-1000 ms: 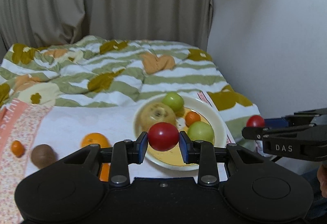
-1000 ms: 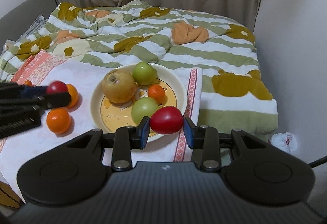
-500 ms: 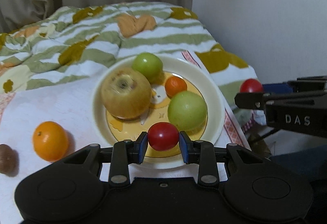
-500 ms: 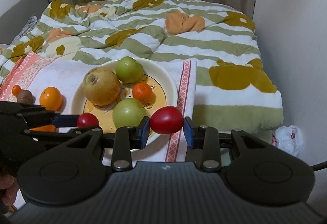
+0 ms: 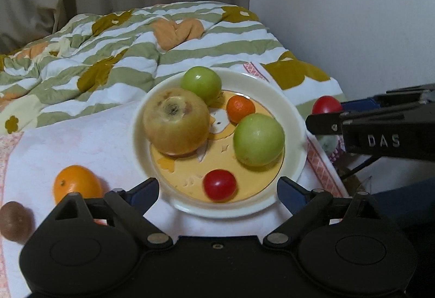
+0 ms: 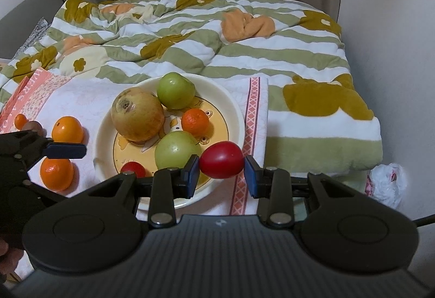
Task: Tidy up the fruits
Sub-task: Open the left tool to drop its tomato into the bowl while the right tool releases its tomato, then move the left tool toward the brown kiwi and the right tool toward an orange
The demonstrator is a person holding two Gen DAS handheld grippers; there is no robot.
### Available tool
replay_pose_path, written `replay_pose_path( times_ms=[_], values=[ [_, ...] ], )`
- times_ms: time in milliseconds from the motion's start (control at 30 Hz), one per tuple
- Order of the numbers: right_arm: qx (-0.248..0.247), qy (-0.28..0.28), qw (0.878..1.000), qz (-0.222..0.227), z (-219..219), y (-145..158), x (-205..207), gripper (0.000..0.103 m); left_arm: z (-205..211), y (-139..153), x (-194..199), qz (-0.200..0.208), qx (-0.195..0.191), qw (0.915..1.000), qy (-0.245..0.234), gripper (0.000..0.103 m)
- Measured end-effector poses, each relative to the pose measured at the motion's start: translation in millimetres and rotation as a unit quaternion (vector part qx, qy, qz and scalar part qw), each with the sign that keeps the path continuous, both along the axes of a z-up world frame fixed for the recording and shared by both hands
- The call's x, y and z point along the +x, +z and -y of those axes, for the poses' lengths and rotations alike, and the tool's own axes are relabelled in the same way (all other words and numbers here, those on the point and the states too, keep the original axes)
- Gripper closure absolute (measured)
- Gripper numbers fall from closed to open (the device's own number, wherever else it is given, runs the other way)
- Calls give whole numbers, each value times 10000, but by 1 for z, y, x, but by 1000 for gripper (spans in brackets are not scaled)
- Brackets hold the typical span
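My left gripper — fingers just sprung apart — sits over the plate, the small red tomato lying free low in it. My right gripper pinches the larger red tomato above the plate's lower-right rim.

Bed: striped quilt, white cloth spread over quilt.
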State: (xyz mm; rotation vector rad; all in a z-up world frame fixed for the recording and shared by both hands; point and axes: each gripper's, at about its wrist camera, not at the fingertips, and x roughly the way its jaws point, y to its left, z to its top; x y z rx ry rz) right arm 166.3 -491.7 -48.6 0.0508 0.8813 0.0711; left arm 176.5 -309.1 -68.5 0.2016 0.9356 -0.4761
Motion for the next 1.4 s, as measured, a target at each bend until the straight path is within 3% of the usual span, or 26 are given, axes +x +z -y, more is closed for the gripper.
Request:
replay_pose_path(
  times_ms=[633, 1000, 1033, 1167, 1233, 1400],
  values=[
    [344, 244, 9987, -284, -52, -24, -9, 52, -79, 33, -32, 553, 61, 9921, 1126, 5],
    [296, 351, 9986, -263, -64, -30, -9, 51, -99, 42, -53, 682, 100, 9876, 1413, 5],
    [299, 352, 9987, -225, -64, -30, -9, 50, -101, 43, -56, 701, 96, 9869, 1447, 5],
    [236, 394, 9989, -30, -66, -25, -15, 16, -106, 50, -65, 783, 73, 9843, 1581, 5],
    [210, 377, 9990, 87, -65, -21, -20, 5, -109, 52, -70, 827, 54, 9831, 1636, 5],
    [171, 351, 9990, 214, -62, -8, -34, 3, -113, 57, -80, 917, -16, 9803, 1750, 5]
  ],
)
